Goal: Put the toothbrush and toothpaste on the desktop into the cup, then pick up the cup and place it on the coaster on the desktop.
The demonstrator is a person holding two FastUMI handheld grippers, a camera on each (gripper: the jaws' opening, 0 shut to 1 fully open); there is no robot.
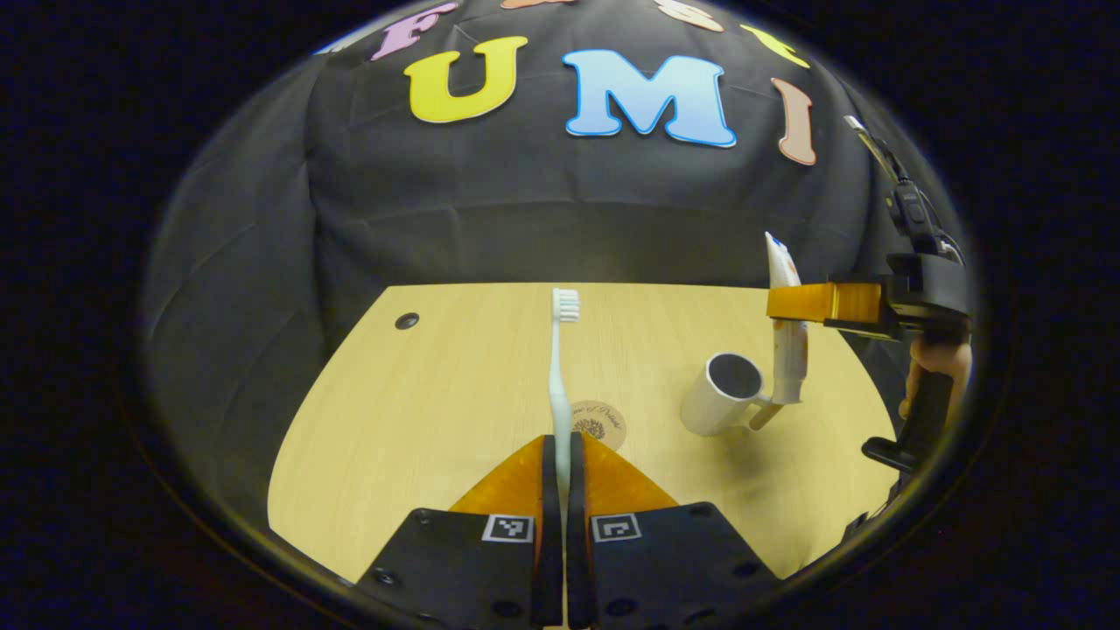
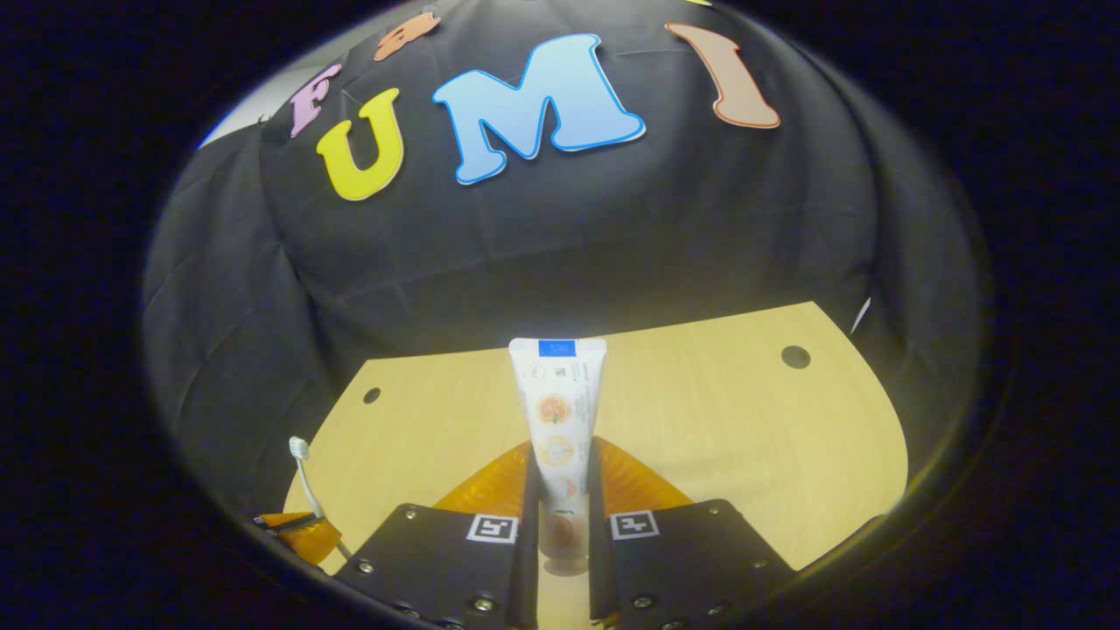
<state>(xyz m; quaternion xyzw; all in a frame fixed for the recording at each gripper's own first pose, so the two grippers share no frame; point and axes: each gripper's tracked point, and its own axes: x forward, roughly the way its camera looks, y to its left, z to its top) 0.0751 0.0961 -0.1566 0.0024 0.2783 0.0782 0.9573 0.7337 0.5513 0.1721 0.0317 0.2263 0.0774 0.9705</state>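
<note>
In the left gripper view, the left gripper [image 1: 562, 455] pinches the toothbrush [image 1: 560, 385] by its handle, both fingers pressed on it; the brush stands upright out of the fingers, bristle head at the top, lifted off the bench [image 1: 420, 420]. Just past the fingertips, slightly to their right, the round coaster [image 1: 604, 424] lies flat on the bench with nothing on it. Farther right of the gripper sits the white cup [image 1: 722, 394], tilted in this view so its dark inside shows; nothing can be seen in it. Its handle points right.

The right gripper [image 1: 787, 302], seen here at the far right with a hand [image 1: 941, 363] on its grip, holds the toothpaste [image 1: 787, 341] upright just beside and above the cup's handle, cap end down.

In the right gripper view, the right gripper [image 2: 560, 490] clamps the toothpaste [image 2: 557, 429] between both fingers, the flat crimped end up. Low at its left, the toothbrush [image 2: 302, 464] rises from the left gripper [image 2: 297, 529].
</note>
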